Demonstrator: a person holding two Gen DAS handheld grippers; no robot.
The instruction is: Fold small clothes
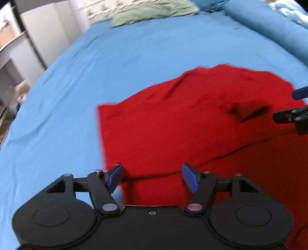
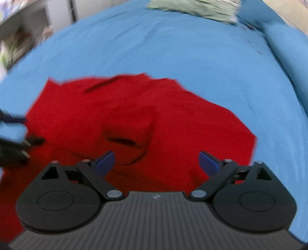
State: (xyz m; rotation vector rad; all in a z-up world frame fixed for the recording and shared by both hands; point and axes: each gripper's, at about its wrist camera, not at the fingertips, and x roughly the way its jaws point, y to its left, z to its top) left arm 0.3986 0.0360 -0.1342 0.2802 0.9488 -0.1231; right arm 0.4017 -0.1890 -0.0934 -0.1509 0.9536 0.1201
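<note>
tongs (image 1: 152, 177) gape over red garment (image 1: 173, 119), seemingly unheld.

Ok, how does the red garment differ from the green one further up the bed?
The red garment is bright red, the green garment pale sage. The red one lies spread out just ahead of both claws; the green one lies bunched at the bed's far end. The red one looks far larger in view. Both rest on the blue sheet.
</note>
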